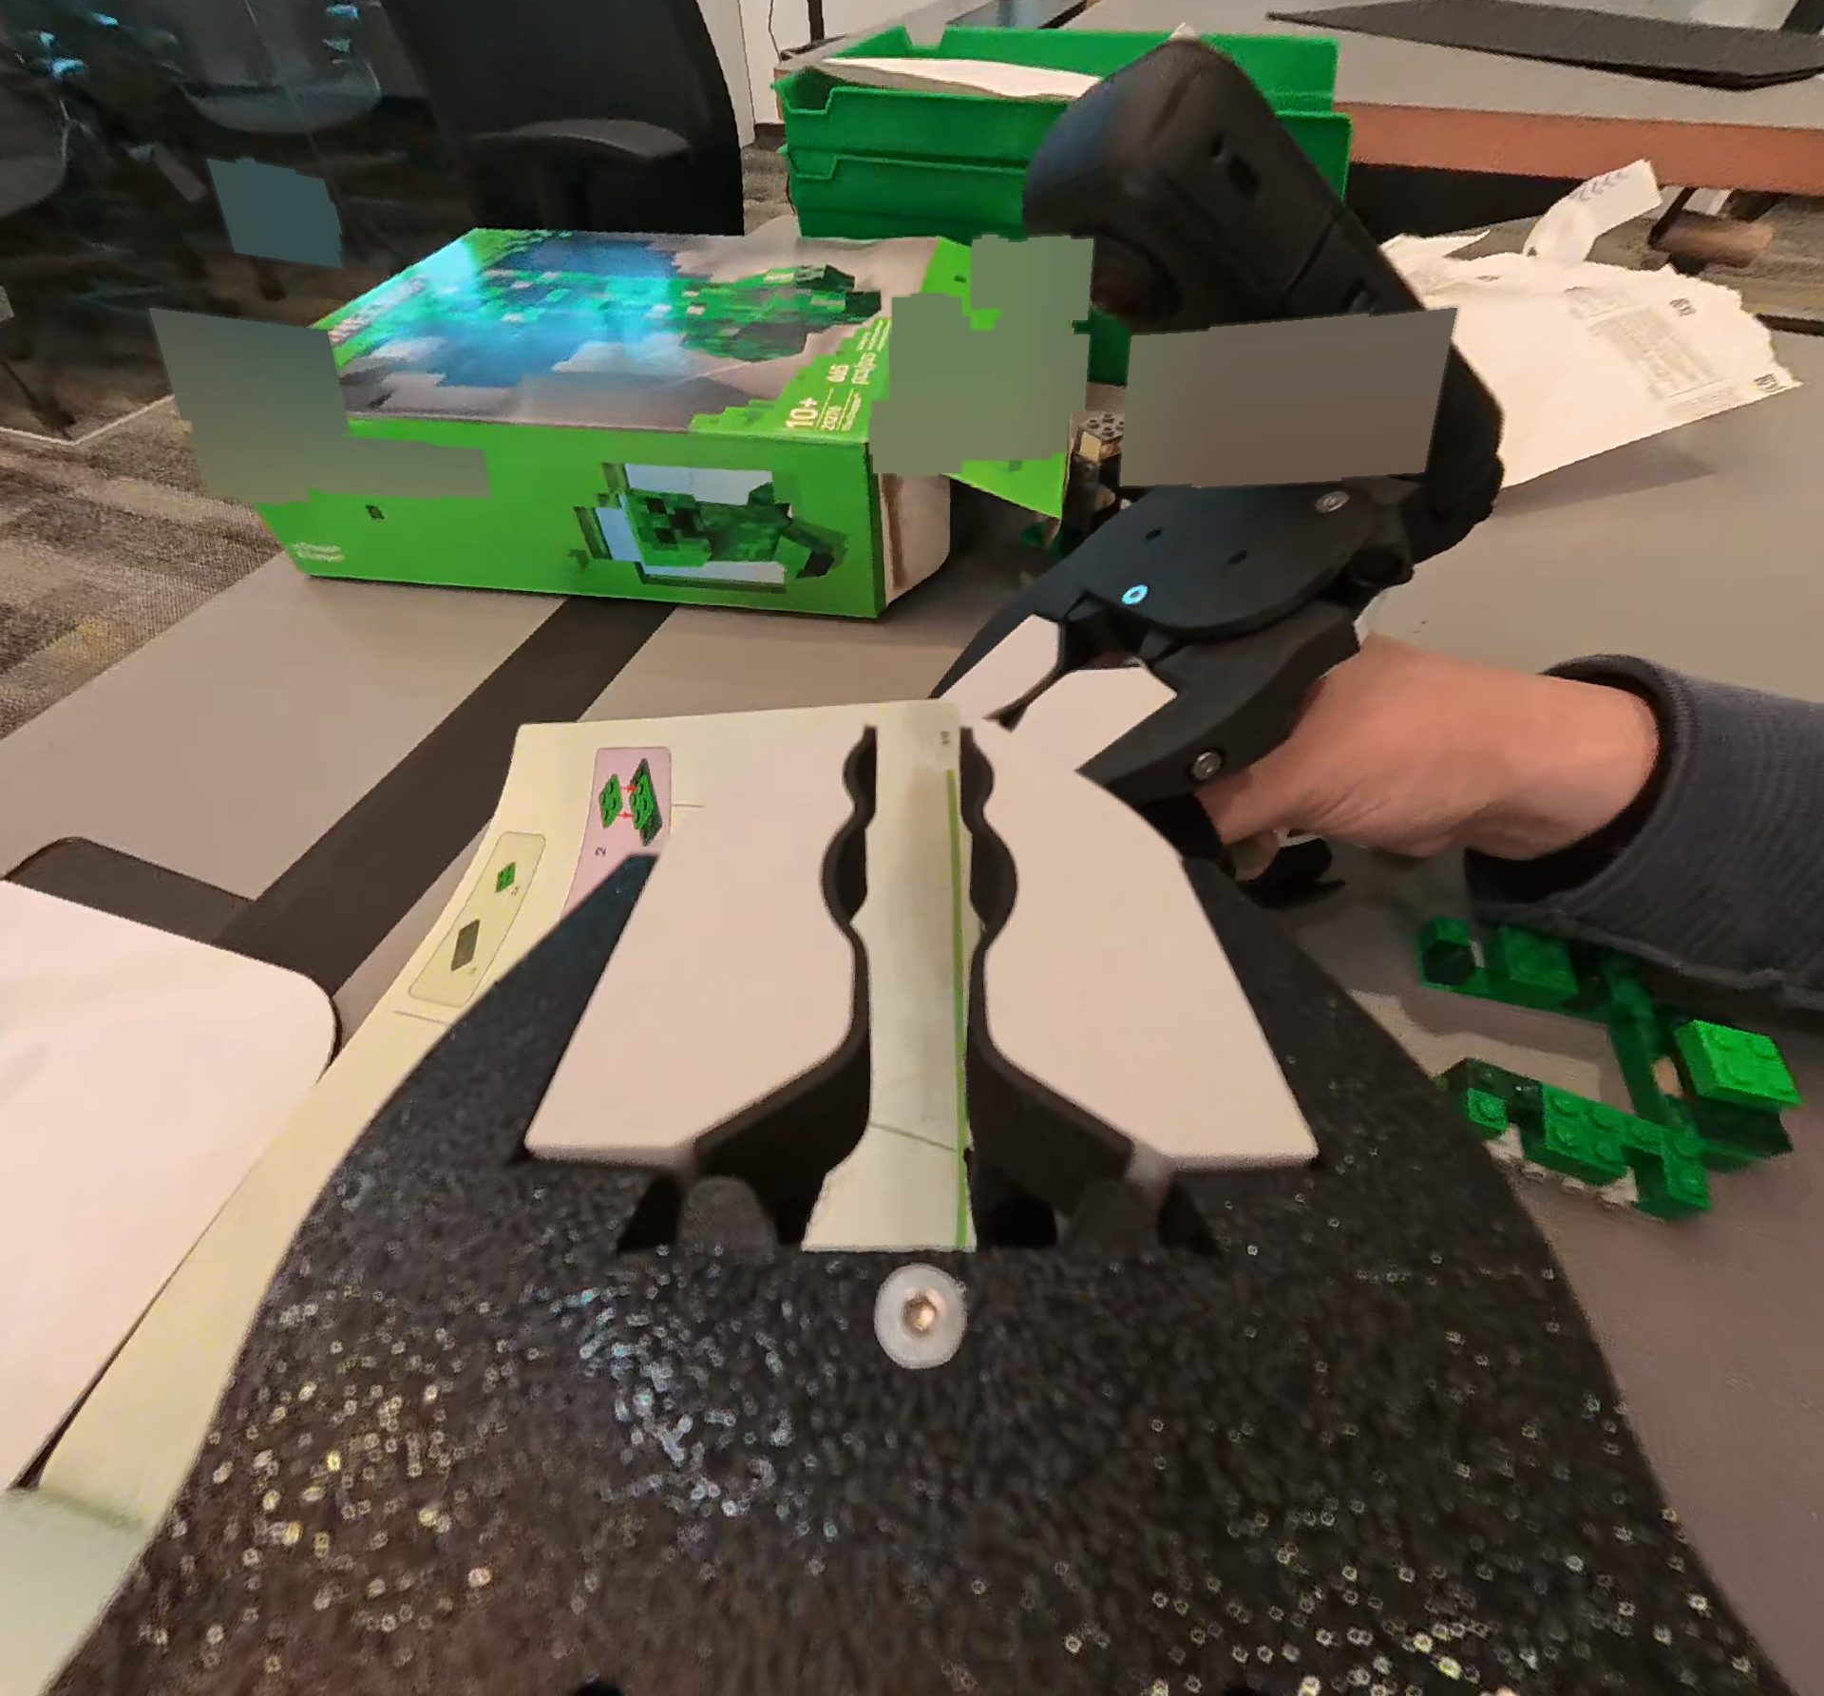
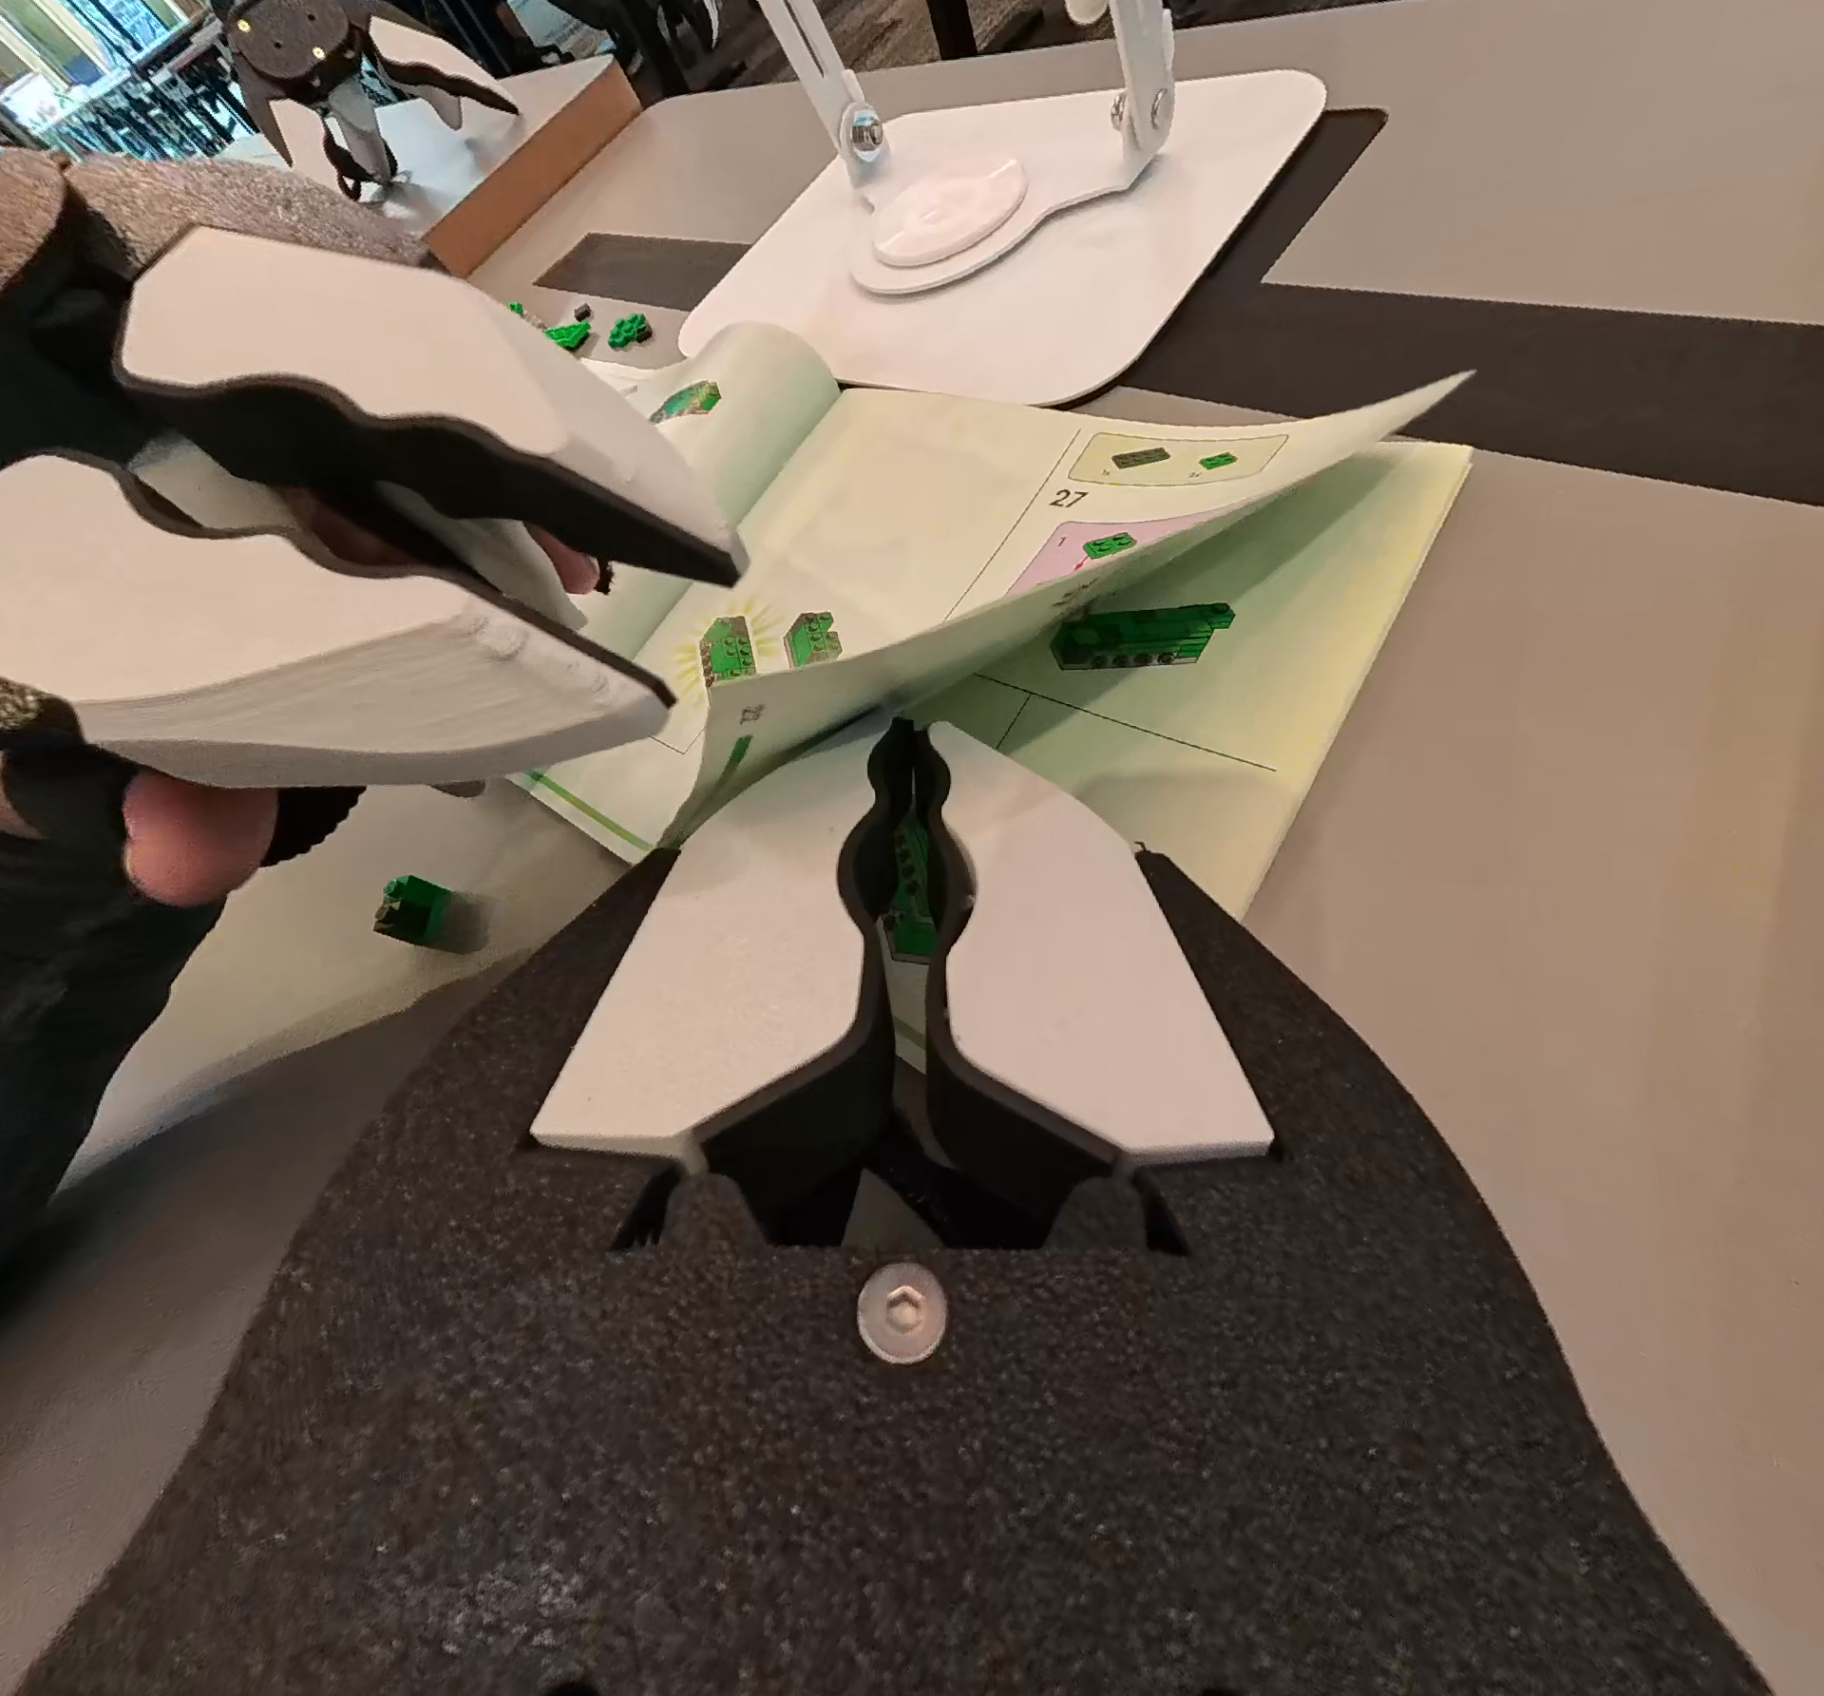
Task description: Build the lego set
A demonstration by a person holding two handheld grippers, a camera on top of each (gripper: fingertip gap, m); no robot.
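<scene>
Page (image 2: 987, 602) lifted — right gripper (image 2: 913, 740) pinched shut on its corner.

A grey table (image 2: 1579, 859) with a black strip fills the frame; dark office chairs (image 1: 553, 69) on patterned carpet (image 1: 89, 543) stand upper left.

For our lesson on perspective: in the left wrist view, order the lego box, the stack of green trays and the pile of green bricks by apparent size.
1. lego box, clearly largest.
2. stack of green trays.
3. pile of green bricks.
Trays and bricks look similar; distance makes their order unsure.
</scene>
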